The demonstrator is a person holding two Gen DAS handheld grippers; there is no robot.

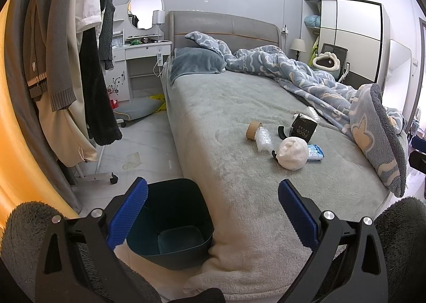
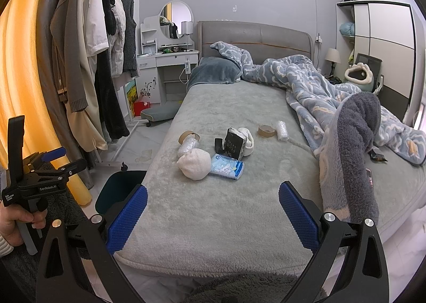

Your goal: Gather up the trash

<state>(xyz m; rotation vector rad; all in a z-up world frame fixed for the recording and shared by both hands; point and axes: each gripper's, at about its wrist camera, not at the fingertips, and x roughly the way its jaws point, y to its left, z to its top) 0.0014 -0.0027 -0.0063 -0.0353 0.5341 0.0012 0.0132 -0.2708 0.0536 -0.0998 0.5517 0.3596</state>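
Grey fleece bed (image 1: 234, 122) is the landmark. Dark teal bin (image 1: 170, 223) stands on the floor against the bed's left side, near the foot; in the left wrist view it sits partly between the jaws, behind the left finger. Left gripper (image 1: 213, 212) jaws wide apart, holding nothing. Right gripper (image 2: 213, 212) jaws also wide apart, empty, over the bare foot of the bed; only a corner of the bin (image 2: 117, 191) shows behind its left finger.

Trash lies mid-bed, well ahead of both jaw pairs, none between them. Left to right in the right wrist view: one cardboard tube (image 2: 188, 136), bubble wrap roll (image 2: 186, 146), one white wad (image 2: 193, 163), one blue tissue pack (image 2: 226, 167), one black box (image 2: 235, 143) with a black hook-shaped piece (image 2: 218, 143) just beside it, one tape ring (image 2: 266, 130), second bubble wrap roll (image 2: 282, 130). Bubble wrap rolls: two.

Right wrist view alone shows the tape ring, a dark wrapper (image 2: 378, 155) by the blanket (image 2: 346, 106), and the person's hand (image 2: 16, 220) gripping the left gripper's handle. Left wrist view alone shows the bin's inside, empty.
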